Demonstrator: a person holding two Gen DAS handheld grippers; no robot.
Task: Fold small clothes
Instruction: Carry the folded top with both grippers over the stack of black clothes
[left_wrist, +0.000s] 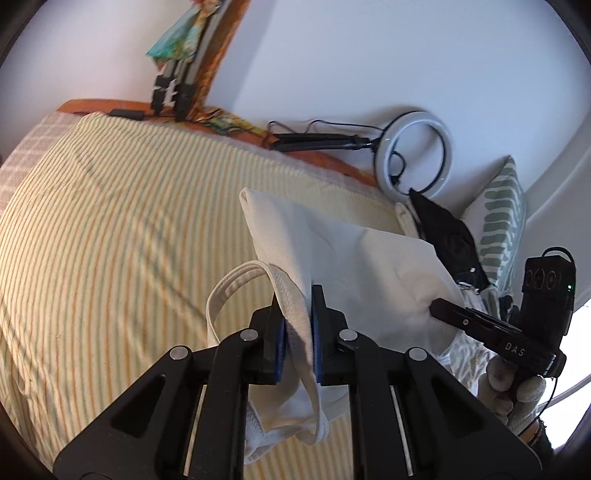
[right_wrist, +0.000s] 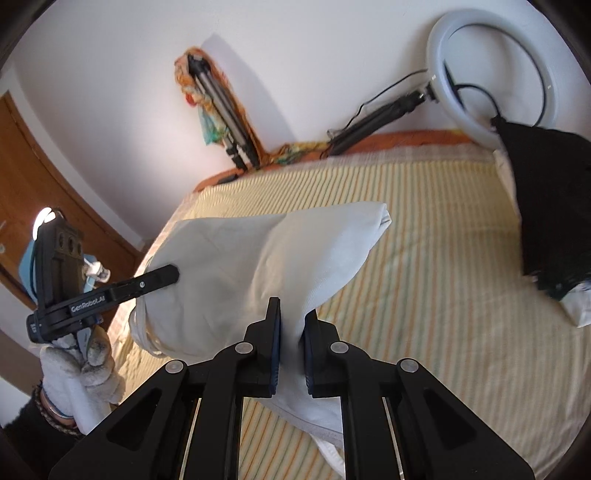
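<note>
Jaws on both grippers nearly closed, each pinching cloth. Left gripper (left_wrist: 299, 314) clamps the ribbed hem/strap edge of the white garment (left_wrist: 332, 251); right gripper (right_wrist: 291, 321) has a bunched fold of the same piece. Garment hangs between the two, lifted off the striped bedsheet (left_wrist: 110, 221), far corner drooping toward it.

Risks, left to right:
- Left grip sits on a thin hem w/ a loose strap loop hanging out the left side; the loop could snag a finger or get folded in crooked.
- Middle sags, so if hands lower unevenly it'll prob land creased, not flat.
- Right grip is on a wad, not an edge; it may slip or hold several layers, so the fold line goes off.
- Black cloth (right_wrist: 546, 206) on the bed's right side is near, could get dragged into the fold zone.

Materials: garment thin white knit, soft, limp, ribbed band. Sheet woven, yellow/green stripes, slightly rumpled. Ring light (right_wrist: 491, 74) at far right: rigid white hoop, plastic by the look, trailing cable.
</note>
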